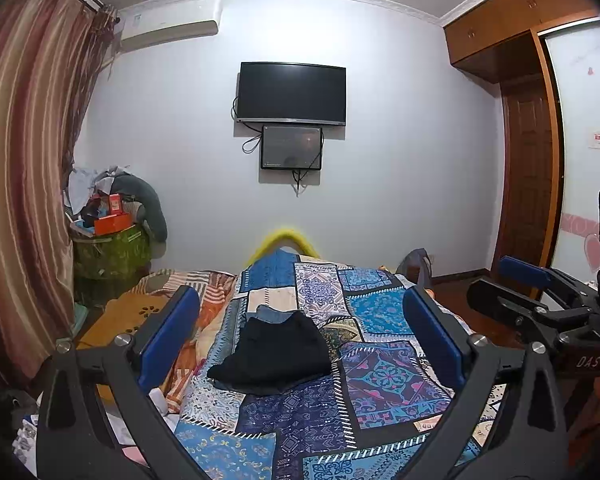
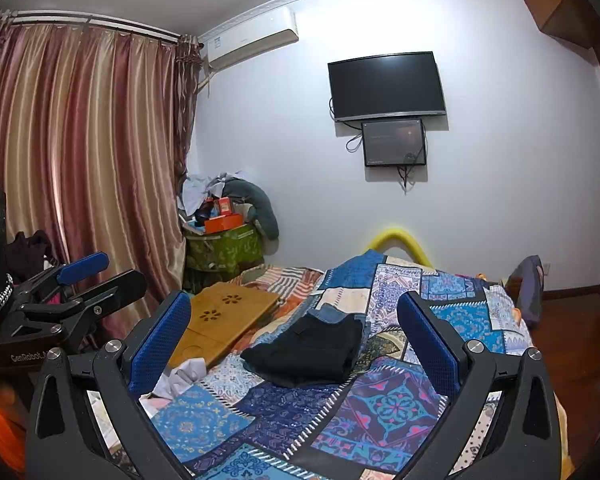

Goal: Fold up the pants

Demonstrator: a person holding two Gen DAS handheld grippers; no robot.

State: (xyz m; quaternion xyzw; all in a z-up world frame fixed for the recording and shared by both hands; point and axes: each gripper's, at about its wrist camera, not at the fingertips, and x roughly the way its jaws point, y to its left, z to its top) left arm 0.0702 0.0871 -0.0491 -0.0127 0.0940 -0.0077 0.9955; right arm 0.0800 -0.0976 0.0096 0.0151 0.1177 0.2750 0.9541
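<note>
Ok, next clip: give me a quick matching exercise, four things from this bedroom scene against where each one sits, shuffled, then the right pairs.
Things:
1. black pants
2. television
3. wooden tray
4. air conditioner

Places:
A. high on the wall, next to the curtain
B. folded on the patchwork bedspread, ahead of both open grippers, left and right
C. mounted mid-wall, above a smaller screen
D. lying on the bed, left of the pants

Pairs: 1-B, 2-C, 3-D, 4-A
</note>
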